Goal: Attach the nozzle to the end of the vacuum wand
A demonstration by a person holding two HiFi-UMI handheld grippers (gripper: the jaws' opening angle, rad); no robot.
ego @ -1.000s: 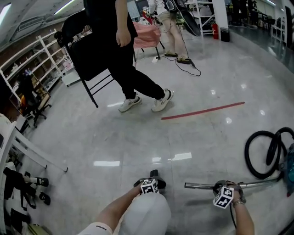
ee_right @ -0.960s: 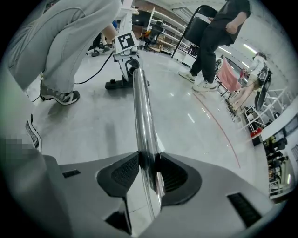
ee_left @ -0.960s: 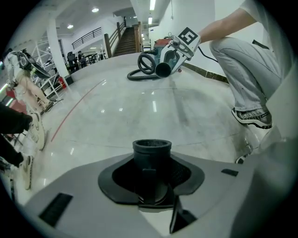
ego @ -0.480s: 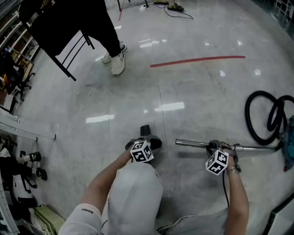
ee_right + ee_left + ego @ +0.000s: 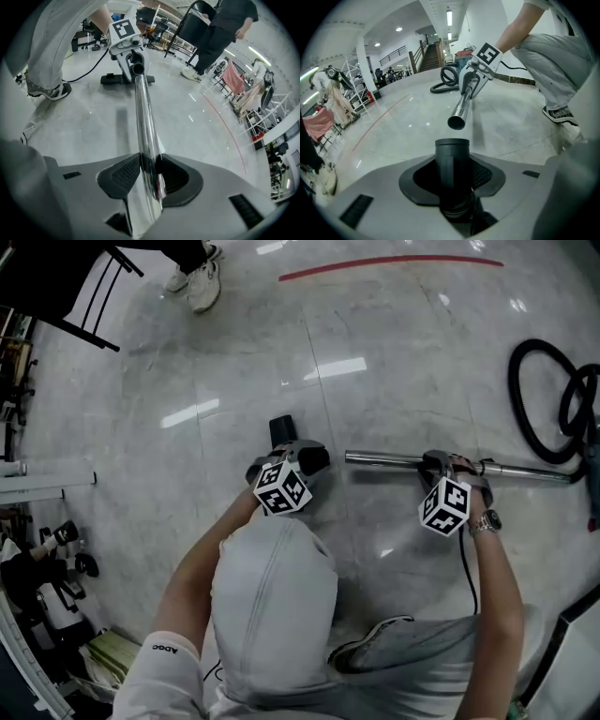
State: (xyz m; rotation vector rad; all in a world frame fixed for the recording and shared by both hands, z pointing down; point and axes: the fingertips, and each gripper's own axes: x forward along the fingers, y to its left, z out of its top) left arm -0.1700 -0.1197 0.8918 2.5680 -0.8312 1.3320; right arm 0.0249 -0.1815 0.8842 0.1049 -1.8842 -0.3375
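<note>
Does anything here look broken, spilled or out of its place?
Nothing stands out. The nozzle and the wand look whole and are not yet joined; the wand's open end faces the nozzle's neck. The hose lies looped on the floor, with no spill.

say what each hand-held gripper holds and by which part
Left hand-held gripper: black nozzle, by its tube neck. Right hand-held gripper: metal wand, on its shaft.

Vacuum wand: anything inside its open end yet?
Nothing visible: the mouth of the wand is an empty dark hole, with the nozzle short of it, apart. Deeper inside the tube is too dark to see.
</note>
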